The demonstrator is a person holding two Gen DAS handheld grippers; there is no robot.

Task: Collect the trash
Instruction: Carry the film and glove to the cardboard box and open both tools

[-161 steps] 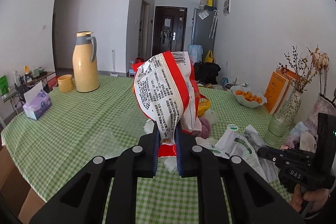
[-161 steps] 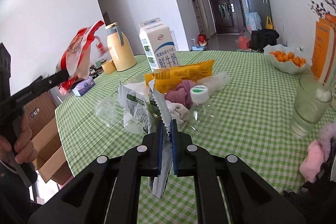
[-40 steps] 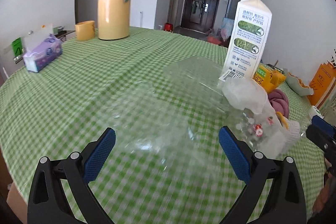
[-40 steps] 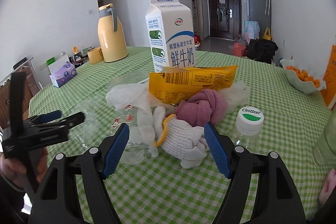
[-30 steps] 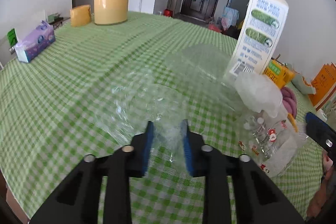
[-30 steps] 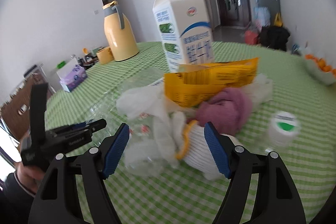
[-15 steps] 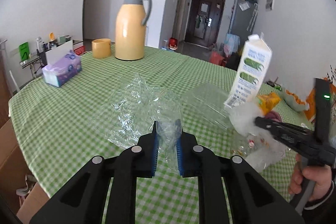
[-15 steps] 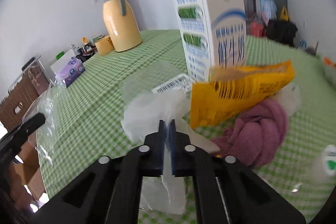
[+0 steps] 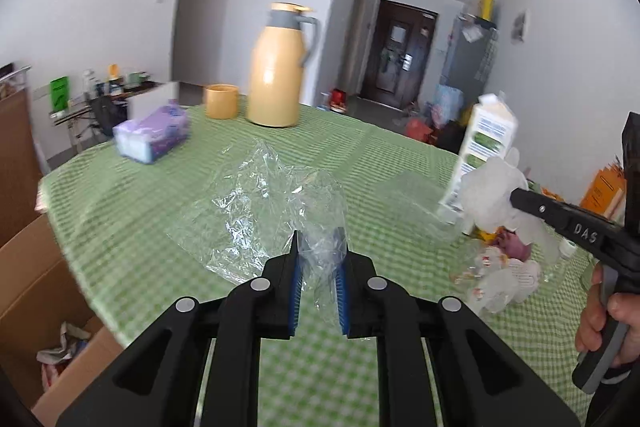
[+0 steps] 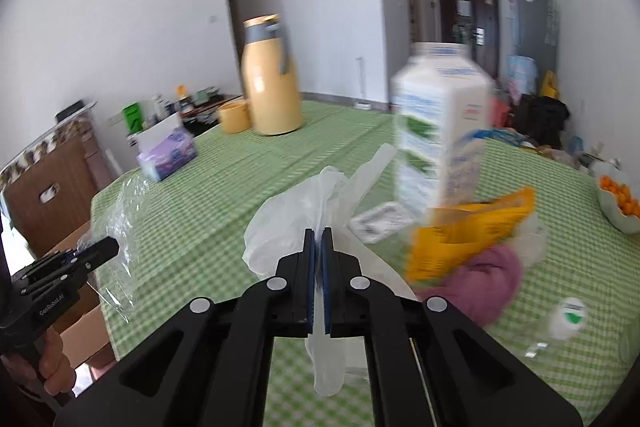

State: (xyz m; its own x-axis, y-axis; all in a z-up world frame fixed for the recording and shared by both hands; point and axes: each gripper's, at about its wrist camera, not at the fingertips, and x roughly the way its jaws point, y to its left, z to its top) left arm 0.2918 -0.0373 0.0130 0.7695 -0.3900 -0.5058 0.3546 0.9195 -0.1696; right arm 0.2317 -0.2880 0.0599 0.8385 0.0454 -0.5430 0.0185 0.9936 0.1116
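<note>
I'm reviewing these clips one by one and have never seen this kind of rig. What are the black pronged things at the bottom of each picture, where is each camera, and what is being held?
There is no robot here: a person holds one hand-operated gripper in each hand, with a fisheye camera on each looking along its two fingers.

The left wrist view shows the left gripper shut on a crumpled sheet of clear plastic film. The right wrist view shows the right gripper shut on a thin white plastic bag.

Each gripper also shows at the edge of the other's picture.

Below is a table with a green checked tablecloth. On it stand a tall yellow thermos jug and a white milk carton, beside a yellow wrapper.
</note>
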